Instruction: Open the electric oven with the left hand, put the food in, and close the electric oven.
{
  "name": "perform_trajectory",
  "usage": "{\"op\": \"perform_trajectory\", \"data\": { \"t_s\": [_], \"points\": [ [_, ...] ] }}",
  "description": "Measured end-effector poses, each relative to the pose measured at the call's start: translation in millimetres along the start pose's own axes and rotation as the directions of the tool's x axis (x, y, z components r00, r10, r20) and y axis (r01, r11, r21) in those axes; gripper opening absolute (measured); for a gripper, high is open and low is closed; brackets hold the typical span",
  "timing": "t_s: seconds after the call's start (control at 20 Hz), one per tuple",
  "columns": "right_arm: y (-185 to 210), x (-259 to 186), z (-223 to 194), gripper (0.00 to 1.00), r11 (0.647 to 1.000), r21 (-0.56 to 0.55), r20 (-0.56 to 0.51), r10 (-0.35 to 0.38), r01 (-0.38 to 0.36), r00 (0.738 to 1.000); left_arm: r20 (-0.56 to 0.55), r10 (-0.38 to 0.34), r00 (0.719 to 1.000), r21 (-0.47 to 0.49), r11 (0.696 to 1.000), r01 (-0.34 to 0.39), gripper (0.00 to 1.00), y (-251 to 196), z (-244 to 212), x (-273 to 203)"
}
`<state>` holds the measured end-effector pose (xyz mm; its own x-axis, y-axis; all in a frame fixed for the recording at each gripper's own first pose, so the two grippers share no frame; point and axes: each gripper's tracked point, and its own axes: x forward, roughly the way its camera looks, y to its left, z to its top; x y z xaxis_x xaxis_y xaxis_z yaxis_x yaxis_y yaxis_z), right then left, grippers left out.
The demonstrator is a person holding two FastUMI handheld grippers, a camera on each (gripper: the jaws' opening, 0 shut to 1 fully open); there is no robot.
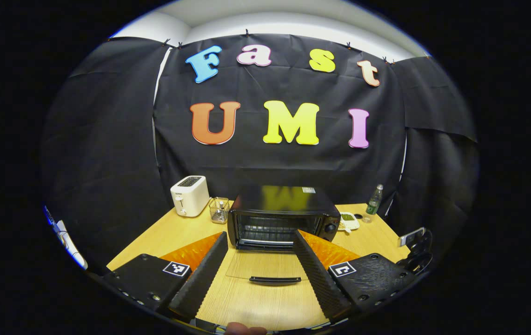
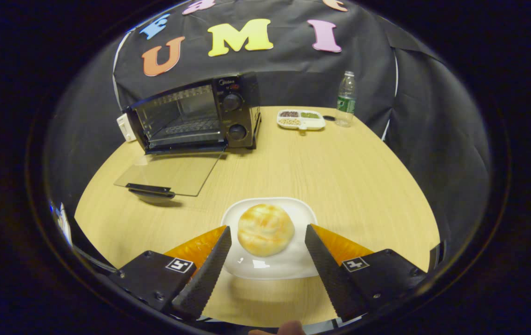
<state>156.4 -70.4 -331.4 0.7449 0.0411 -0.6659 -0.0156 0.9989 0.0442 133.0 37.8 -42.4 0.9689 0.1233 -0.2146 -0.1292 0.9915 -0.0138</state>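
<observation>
While the oven (image 2: 191, 116) sits at the far left of the surface (image 2: 340, 177) with its door (image 2: 168, 174) down, my right gripper (image 2: 265, 251) is wide around the bun (image 2: 265, 230) on its plate (image 2: 293, 265); my left gripper (image 1: 258, 258) is wide too, holding nothing.

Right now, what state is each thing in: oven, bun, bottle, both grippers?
Oven: door fully down, inside empty.
Bun: on the plate, not gripped.
Bottle: upright, capped.
Left gripper: open, empty.
Right gripper: open, fingers either side of the bun.
</observation>
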Motion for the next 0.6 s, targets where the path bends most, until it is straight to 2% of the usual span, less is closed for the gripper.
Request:
{"op": "perform_trajectory", "data": {
  "t_s": [0.3,0.45,0.6],
  "points": [
    [-2.8,23.7,-18.8,0.99,1.0,-0.002,-0.072,0.023,-0.023,0.997,0.045,0.049,0.998,-0.078,0.996,-0.046,0.93,-13.3,37.6,26.4],
    [-3.7,26.8,-20.5,0.99,1.0,-0.004,-0.078,0.026,-0.027,0.997,0.027,0.045,0.999,-0.067,0.997,-0.043,0.93,-16.7,32.8,28.2],
    [-4.4,26.8,-20.4,0.92,1.0,-0.015,-0.069,0.008,-0.009,0.998,0.009,0.028,1.0,-0.051,0.998,-0.028,0.93,-12.4,28.3,29.0]
  ]
}}
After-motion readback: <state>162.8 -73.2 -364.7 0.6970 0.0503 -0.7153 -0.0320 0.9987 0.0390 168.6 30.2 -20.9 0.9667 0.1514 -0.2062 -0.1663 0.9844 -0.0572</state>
